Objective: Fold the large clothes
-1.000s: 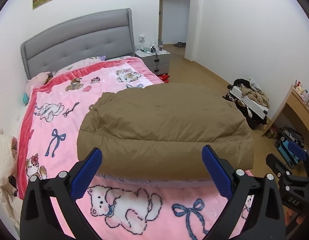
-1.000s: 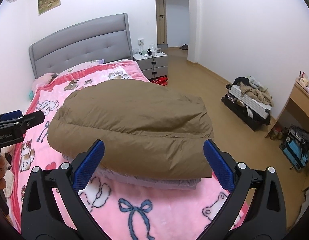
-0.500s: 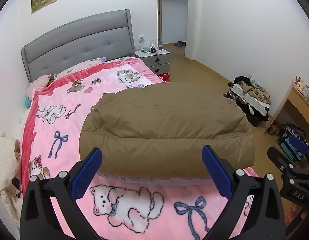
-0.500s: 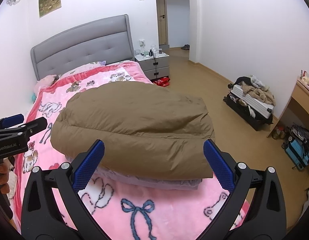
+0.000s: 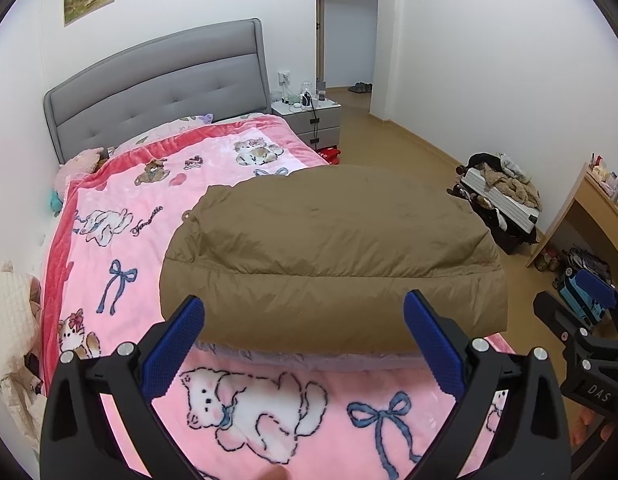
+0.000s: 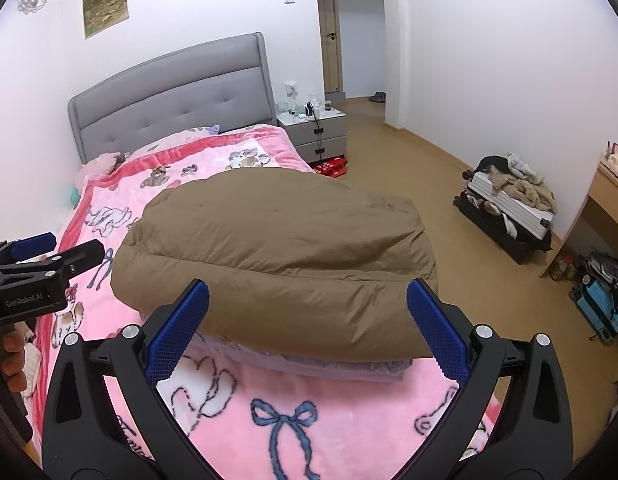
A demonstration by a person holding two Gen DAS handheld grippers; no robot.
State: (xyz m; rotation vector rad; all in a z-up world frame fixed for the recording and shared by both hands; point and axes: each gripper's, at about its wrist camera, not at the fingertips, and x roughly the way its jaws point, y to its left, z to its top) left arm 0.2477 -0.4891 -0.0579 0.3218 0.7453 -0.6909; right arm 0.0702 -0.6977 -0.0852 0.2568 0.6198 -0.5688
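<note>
The bed (image 5: 109, 216), covered by a pink cartoon-print blanket (image 5: 121, 240), runs from its grey headboard (image 5: 161, 92) at the far wall toward the cameras. A brown puffer coat (image 5: 333, 256) lies folded into a thick bundle on the blanket near the foot of the bed, its long axis across the bed's width. Its right end reaches the bed's right edge and its left end stops short of the left edge, leaving a wide strip of bare blanket there. More bare blanket lies between the coat and the headboard, and a band of it between the coat and the foot edge. A pale grey lining layer (image 6: 333, 364) shows beneath the coat's near edge.

Beyond the right edge, open wooden floor (image 6: 409, 168) reaches a suitcase (image 6: 509, 204) heaped with clothes by the wall. A nightstand (image 6: 313, 128) stands beside the headboard.

The left gripper (image 5: 305, 344) hangs above the near blanket, its 2 blue-padded fingers spread wide and holding nothing. The right gripper (image 6: 309, 328) does likewise, fingers apart, clear of the coat.
</note>
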